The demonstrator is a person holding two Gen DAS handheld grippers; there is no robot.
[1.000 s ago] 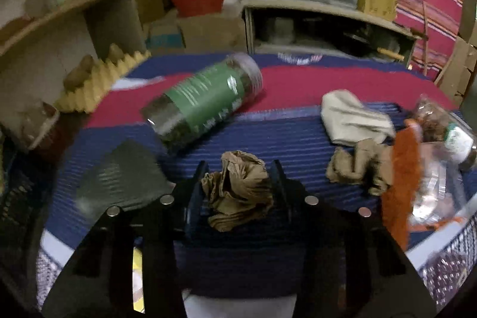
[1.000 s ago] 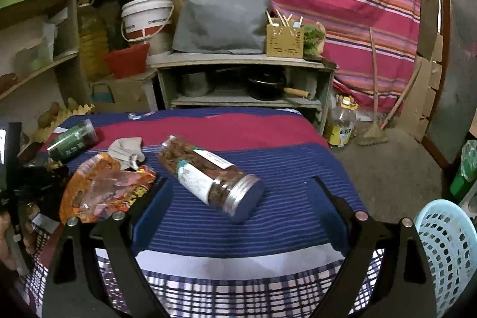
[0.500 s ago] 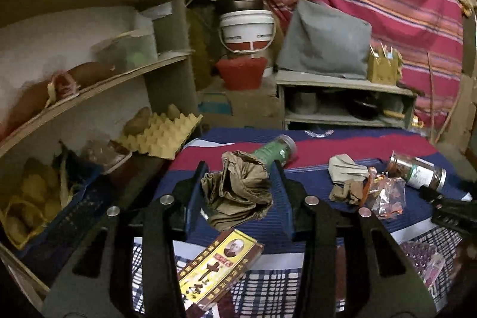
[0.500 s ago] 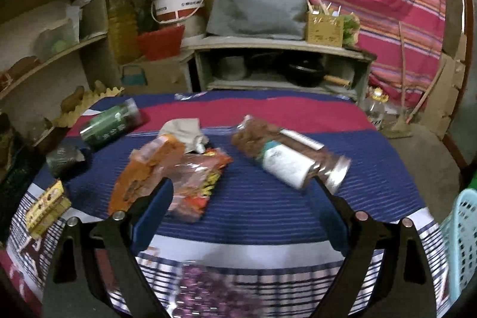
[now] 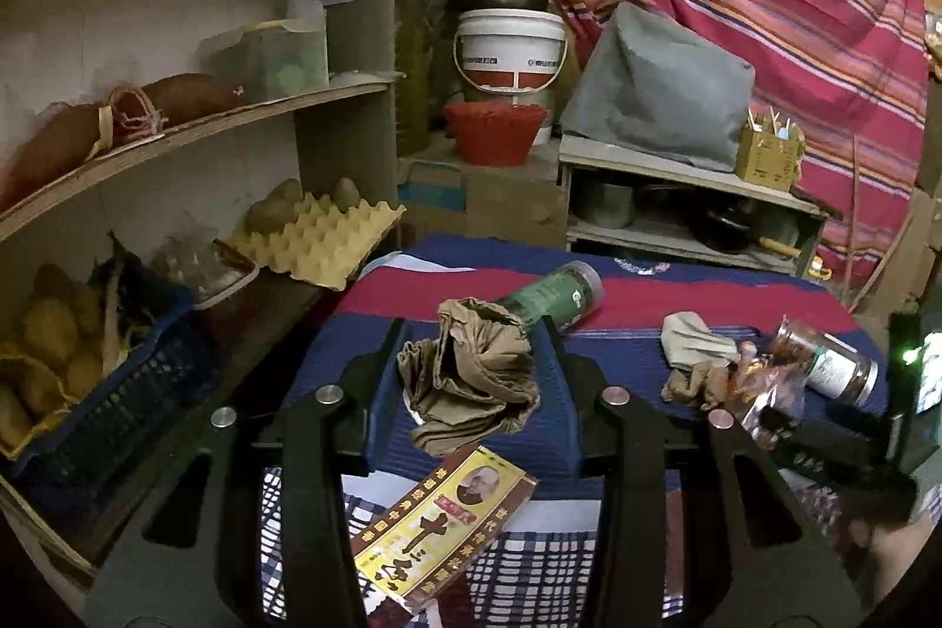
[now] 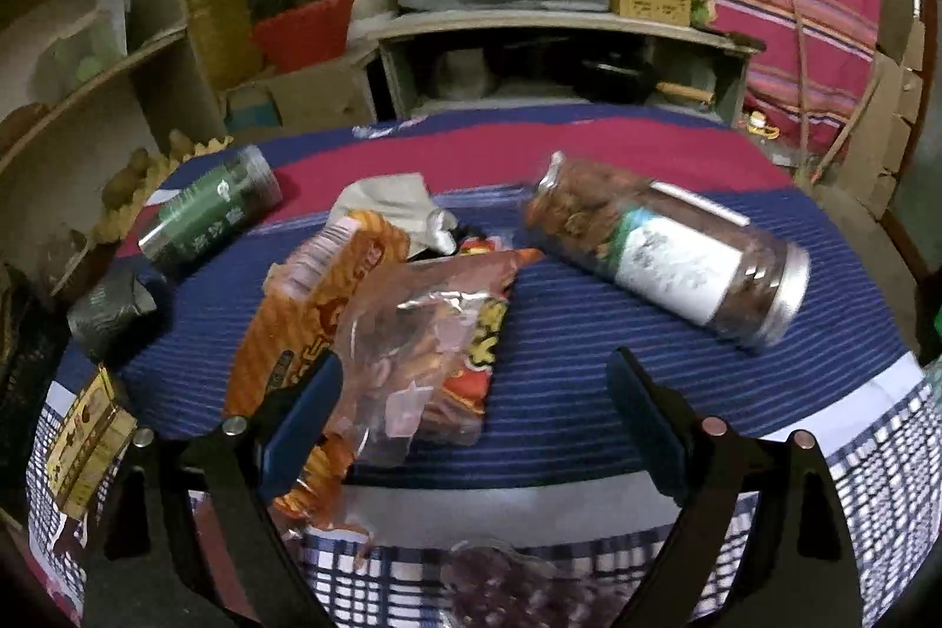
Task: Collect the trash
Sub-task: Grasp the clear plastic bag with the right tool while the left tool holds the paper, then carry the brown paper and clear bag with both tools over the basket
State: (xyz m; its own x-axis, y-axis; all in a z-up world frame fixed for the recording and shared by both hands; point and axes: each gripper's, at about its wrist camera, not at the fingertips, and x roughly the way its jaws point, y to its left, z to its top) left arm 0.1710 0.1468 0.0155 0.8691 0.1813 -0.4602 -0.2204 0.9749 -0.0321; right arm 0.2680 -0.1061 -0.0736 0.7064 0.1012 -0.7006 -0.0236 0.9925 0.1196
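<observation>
My left gripper (image 5: 471,328) is shut on a crumpled brown paper ball (image 5: 471,386), held up above the near edge of the striped table (image 5: 618,310). My right gripper (image 6: 474,363) stands open low over the table. A clear and red snack wrapper (image 6: 424,351) lies between its fingers, untouched. An orange wrapper (image 6: 306,310) lies at its left finger. More brown paper (image 5: 695,381) and a grey tissue (image 6: 388,198) lie behind the wrappers. A yellow flat box (image 5: 435,522) lies at the table's front left.
A green-labelled jar (image 6: 212,210) and a jar of brown bits (image 6: 665,251) lie on their sides. A dark grey crumpled wad (image 6: 109,310) sits at the table's left edge. Shelves with an egg tray (image 5: 318,239) and a blue crate (image 5: 118,392) stand to the left.
My left gripper has lifted and drawn back from the table with the brown paper ball in it. My right gripper has swung left and down, from the brown jar to over the wrappers.
</observation>
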